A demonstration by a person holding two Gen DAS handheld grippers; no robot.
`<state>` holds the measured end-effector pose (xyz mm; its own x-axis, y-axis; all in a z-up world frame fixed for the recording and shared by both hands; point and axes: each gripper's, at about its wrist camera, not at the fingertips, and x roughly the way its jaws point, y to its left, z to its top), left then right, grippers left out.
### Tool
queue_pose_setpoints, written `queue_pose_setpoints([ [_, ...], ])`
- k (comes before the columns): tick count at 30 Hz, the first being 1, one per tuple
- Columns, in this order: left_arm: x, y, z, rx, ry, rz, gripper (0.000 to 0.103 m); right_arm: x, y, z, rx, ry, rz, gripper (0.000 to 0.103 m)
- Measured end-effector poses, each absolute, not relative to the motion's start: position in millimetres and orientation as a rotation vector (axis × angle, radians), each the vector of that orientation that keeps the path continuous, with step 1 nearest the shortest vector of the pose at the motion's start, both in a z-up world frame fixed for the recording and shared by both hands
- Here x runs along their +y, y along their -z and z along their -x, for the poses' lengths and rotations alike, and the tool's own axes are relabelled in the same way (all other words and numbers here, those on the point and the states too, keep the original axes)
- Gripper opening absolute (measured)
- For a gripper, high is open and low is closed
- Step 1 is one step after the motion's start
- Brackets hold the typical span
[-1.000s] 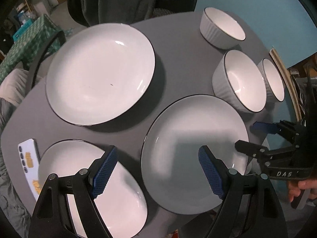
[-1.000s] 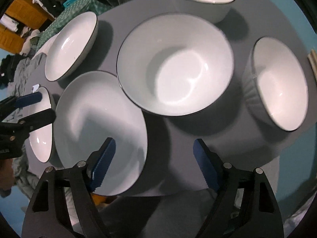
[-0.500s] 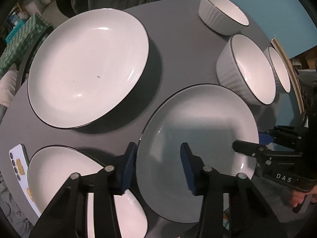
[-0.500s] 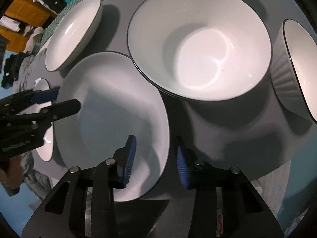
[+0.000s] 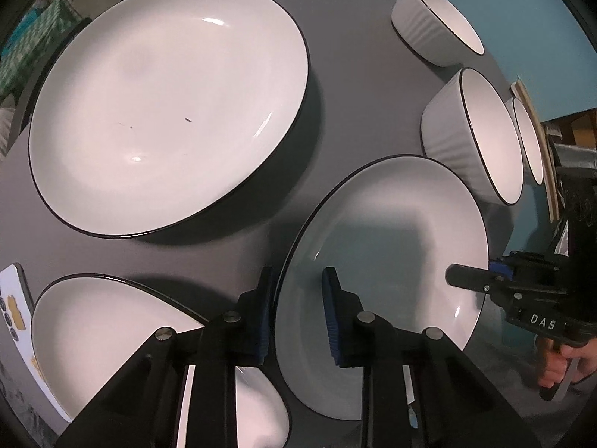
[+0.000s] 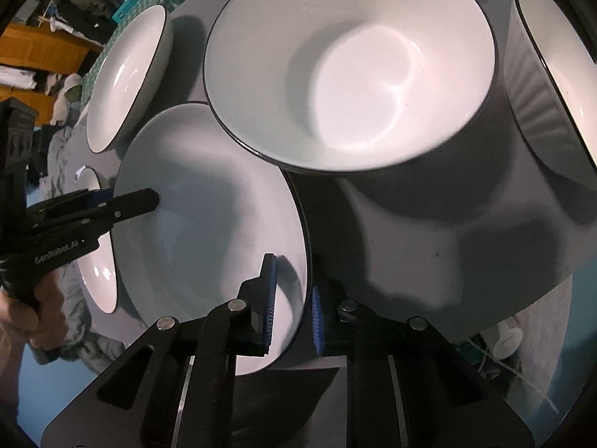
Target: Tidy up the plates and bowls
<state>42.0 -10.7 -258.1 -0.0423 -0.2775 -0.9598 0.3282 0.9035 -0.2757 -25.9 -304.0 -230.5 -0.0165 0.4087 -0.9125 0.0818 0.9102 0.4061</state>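
While both sets of blue-padded jaws pinch opposite edges of one white plate (image 5: 391,246), you hold it between your two tools over the grey table (image 5: 343,74): your left gripper (image 5: 298,306) is clamped on the rim nearest its camera, one pad under the edge and one on the inner face, and your right gripper (image 6: 293,298) bites the rim on the far side in the same way. Just beyond the held plate, a large plate (image 5: 168,108) rests flat, and a second plate (image 5: 112,339) lies partly under your left tool. Beside your right tool, a deep bowl (image 6: 350,71) sits so close that its rim overlaps the plate's edge, with a ribbed bowl (image 6: 552,86) next to it and a third bowl (image 5: 436,22) further back. A phone (image 5: 15,317) lies at the table's edge
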Motion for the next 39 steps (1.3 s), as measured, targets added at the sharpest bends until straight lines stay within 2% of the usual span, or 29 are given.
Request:
queue_pose_setpoints([
  [16,11,257,-18,1.535,0.469,-0.02,0.024,-280,227,8,1.555,-0.265,-0.398,0.013],
  [18,7,260,-41,1.54,0.465,-0.012,0.023,-277,226,4,1.556,-0.279,-0.382,0.013],
  [26,40,252,-45,1.557,0.44,0.067,0.024,-266,218,-2,1.575,-0.304,-0.352,0.013],
  [28,28,260,-41,1.551,0.435,0.075,0.024,-264,216,-5,1.581,-0.304,-0.352,0.012],
  [39,19,222,-56,1.502,0.392,0.088,0.025,-236,198,-28,1.588,-0.324,-0.316,0.012],
])
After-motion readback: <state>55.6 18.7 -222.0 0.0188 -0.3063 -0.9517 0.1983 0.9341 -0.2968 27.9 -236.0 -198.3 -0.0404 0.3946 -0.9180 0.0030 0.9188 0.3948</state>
